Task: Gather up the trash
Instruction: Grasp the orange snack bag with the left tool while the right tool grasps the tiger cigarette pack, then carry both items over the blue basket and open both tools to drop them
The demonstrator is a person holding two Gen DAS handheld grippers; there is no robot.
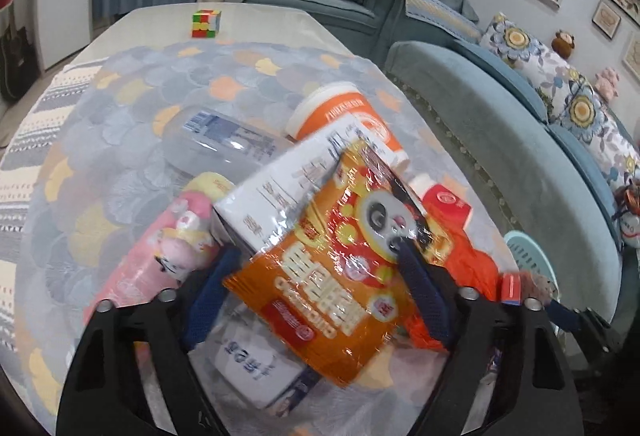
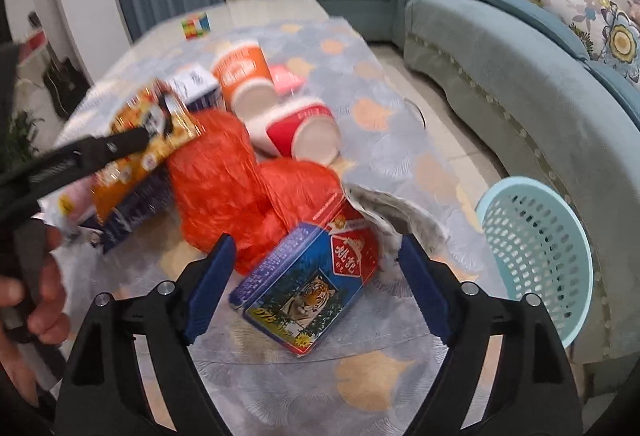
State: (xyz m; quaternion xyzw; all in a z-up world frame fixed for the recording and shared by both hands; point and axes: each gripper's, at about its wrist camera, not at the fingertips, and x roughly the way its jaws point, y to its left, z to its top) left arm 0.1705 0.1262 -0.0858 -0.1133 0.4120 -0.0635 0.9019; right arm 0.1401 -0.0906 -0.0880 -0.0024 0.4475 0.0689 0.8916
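My left gripper [image 1: 316, 252] stands wide over a heap of trash, its blue fingers astride an orange snack packet with a panda [image 1: 340, 268]; the right finger lies across the packet's face and no squeeze shows. In the right wrist view that packet [image 2: 152, 124] rests on a box under the left gripper's black finger [image 2: 120, 144]. My right gripper [image 2: 316, 248] is open around a blue box with a tiger picture [image 2: 304, 292], with gaps on both sides. Behind it lie an orange-red plastic bag [image 2: 224, 172] and crumpled grey paper [image 2: 400, 212].
On the patterned tablecloth [image 2: 384, 368] lie an orange cup [image 2: 240, 72], a red cup [image 2: 300, 132], a white carton [image 1: 280, 188], a clear bottle [image 1: 224, 144] and a pink bottle [image 1: 176, 244]. A light-blue basket [image 2: 536, 248] stands on the floor right of the table, before the sofa [image 2: 500, 56]. A puzzle cube [image 1: 206, 23] sits far back.
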